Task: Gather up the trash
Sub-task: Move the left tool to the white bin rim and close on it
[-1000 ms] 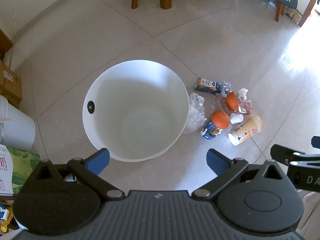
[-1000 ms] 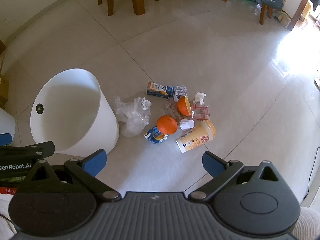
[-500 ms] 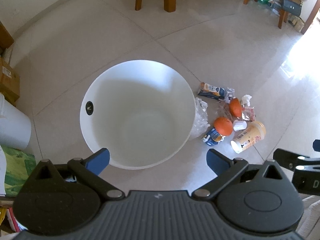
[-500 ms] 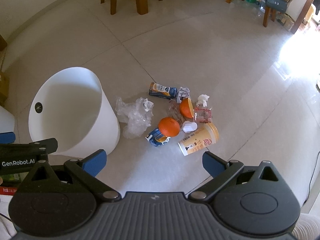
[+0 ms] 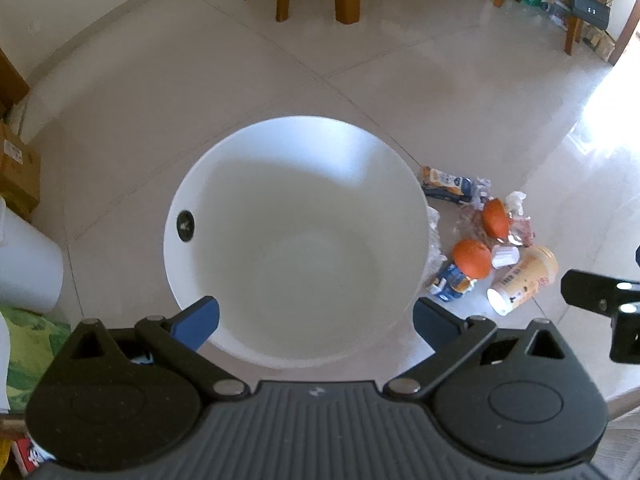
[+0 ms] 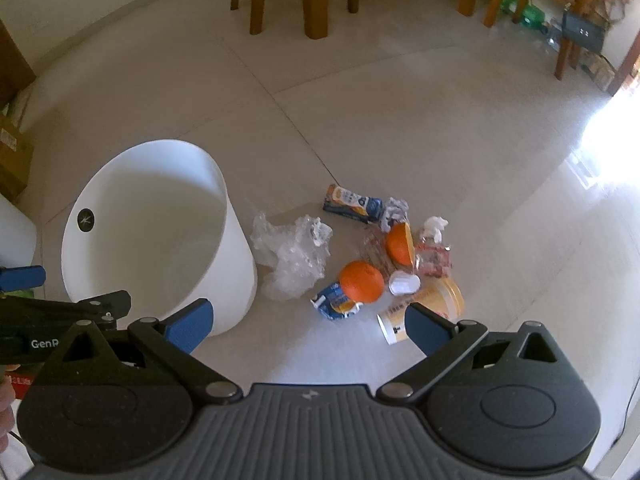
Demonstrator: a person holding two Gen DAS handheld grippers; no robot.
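A white round bin (image 5: 208,184) (image 6: 236,236) stands on the tiled floor, with nothing inside. Right of it lies a heap of trash: crumpled clear plastic (image 6: 294,254), an orange (image 6: 361,281) resting on a blue carton (image 6: 332,305), an orange half (image 6: 399,243), a yellow paper cup (image 6: 428,306) on its side, a blue and orange wrapper (image 6: 352,203) and white tissue (image 6: 434,227). My left gripper (image 5: 316,318) hovers open over the bin's near rim. My right gripper (image 6: 306,324) hangs open above the floor, just short of the heap.
Wooden chair and table legs (image 6: 316,0) stand at the back. A cardboard box (image 5: 18,172) and a white bucket (image 5: 28,268) sit at the left. A dark bag (image 6: 582,32) and green bottles (image 6: 528,10) lie at the back right. Sun glare (image 6: 608,136) covers the floor at right.
Both grippers have drawn back and tilted up a little, so the bin and trash sit lower in view and more of the chair legs shows. Both stay open.
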